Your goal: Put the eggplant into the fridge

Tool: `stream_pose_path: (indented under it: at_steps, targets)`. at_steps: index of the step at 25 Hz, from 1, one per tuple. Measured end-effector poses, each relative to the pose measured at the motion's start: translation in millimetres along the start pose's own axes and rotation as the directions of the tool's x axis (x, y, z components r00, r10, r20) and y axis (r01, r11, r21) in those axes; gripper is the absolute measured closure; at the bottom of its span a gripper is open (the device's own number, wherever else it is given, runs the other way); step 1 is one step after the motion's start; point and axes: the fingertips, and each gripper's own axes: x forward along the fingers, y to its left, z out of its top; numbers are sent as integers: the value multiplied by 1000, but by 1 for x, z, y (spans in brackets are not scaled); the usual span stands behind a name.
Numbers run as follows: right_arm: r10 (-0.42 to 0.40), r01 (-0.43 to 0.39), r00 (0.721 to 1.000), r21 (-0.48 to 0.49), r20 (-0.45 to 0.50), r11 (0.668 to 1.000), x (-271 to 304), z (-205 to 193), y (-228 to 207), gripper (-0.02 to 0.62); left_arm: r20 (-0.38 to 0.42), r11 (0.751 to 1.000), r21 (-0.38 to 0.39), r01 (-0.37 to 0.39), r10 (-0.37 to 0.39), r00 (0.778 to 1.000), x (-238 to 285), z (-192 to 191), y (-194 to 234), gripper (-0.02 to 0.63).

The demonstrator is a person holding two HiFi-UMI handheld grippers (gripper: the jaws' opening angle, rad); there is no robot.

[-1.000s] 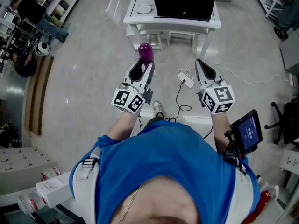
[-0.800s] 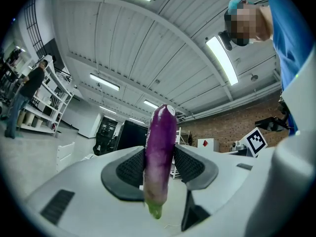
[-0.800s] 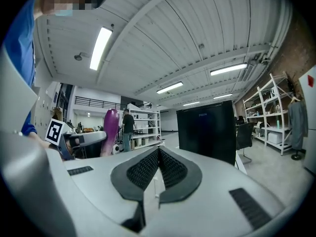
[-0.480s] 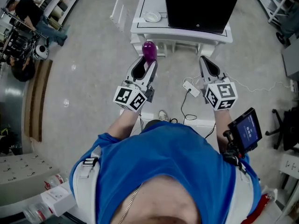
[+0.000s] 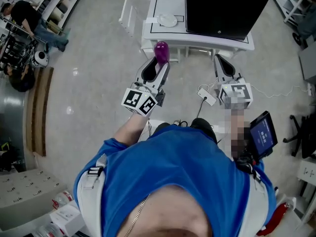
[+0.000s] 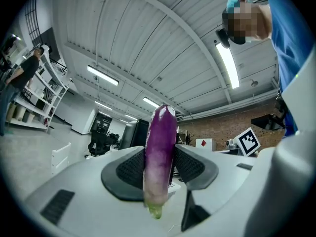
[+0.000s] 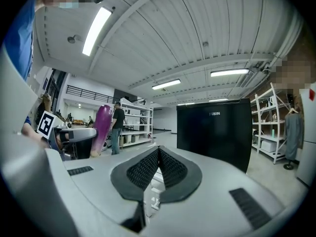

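A purple eggplant (image 5: 161, 52) stands upright in my left gripper (image 5: 159, 62), whose pads are shut on it; in the left gripper view the eggplant (image 6: 160, 157) rises between the two black pads, green stem end down. My right gripper (image 5: 221, 61) is held beside it at the right, shut, with nothing between its pads (image 7: 157, 165). The black fridge (image 5: 224, 6) stands on a white table (image 5: 158, 21) just ahead of both grippers; in the right gripper view the fridge (image 7: 213, 132) shows its door shut. From there the eggplant (image 7: 102, 128) shows at the left.
A white dish (image 5: 168, 20) lies on the table left of the fridge. A power strip (image 5: 206, 96) and cables lie on the floor below the right gripper. A small screen (image 5: 261, 136) sits on the right forearm. Shelves (image 7: 276, 127) and people stand around the room.
I have walked toward the white table: it and the fridge have grown nearer in the head view. Both grippers moved forward with me, the eggplant still held upright.
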Motion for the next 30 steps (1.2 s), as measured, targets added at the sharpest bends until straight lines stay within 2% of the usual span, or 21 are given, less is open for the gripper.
stream_pose_path:
  at_steps: [6,12,16,20,24,30]
  targets:
    - [-9,9,1000,-43,-7,999,24,6,-6,594,4,1000,-13,-1,1,1000,8,0,17,410]
    - [-27,26,1000,-130,-4,991,32,22,-11,594,8,1000,-16,0,0,1000,7,7,19,410]
    - [-41,42,999,-218,9,975,49,38,-26,594,14,1000,-7,4,-4,1000,17,11,23,410]
    - [-50,54,999,-307,20,950,100,55,-60,594,24,1000,6,-11,11,1000,50,9,48,410]
    - [-46,56,998,-421,34,905,139,82,-80,594,30,999,27,-16,16,999,68,12,59,410]
    - [-53,59,998,-625,28,778,185,116,-101,592,44,998,39,-46,44,998,80,17,73,410]
